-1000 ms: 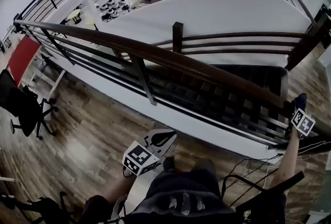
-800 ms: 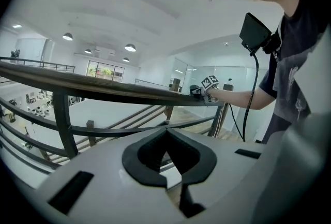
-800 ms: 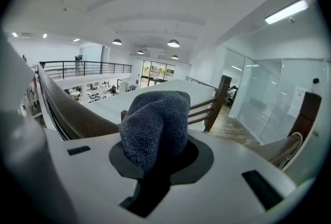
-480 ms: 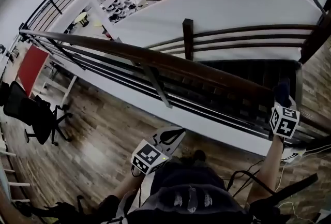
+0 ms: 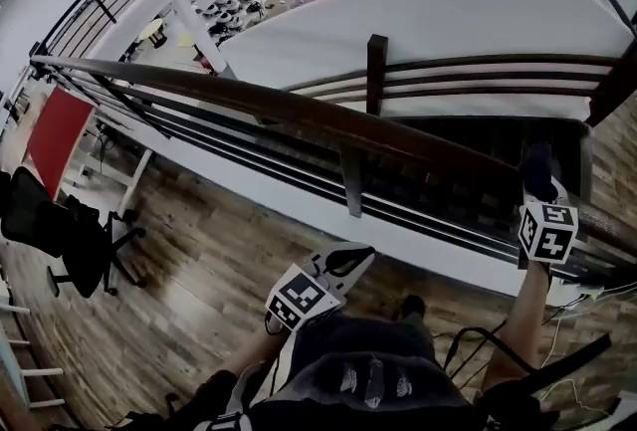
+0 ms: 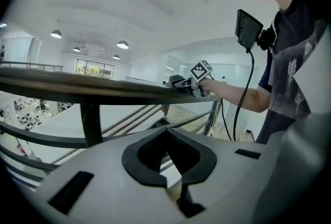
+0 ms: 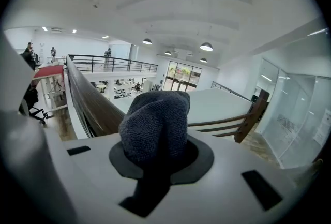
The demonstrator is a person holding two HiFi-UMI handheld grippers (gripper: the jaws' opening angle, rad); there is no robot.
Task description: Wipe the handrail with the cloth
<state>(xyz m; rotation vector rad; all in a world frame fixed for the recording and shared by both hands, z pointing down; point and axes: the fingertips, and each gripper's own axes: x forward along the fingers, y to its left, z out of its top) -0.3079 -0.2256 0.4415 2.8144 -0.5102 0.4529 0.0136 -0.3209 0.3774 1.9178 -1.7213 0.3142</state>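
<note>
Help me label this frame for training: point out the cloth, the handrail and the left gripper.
cloth point(image 7: 155, 122): right gripper view, middle of the grey knit bunch.
handrail point(image 5: 299, 112): head view, top of the brown rail.
left gripper point(image 5: 353, 260): head view, between its fingertips.

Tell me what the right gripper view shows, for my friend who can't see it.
A bunched dark grey cloth fills the middle, clamped in the jaws of the right gripper. To its left a dark wooden handrail runs away into the distance, under round ceiling lamps.
</note>
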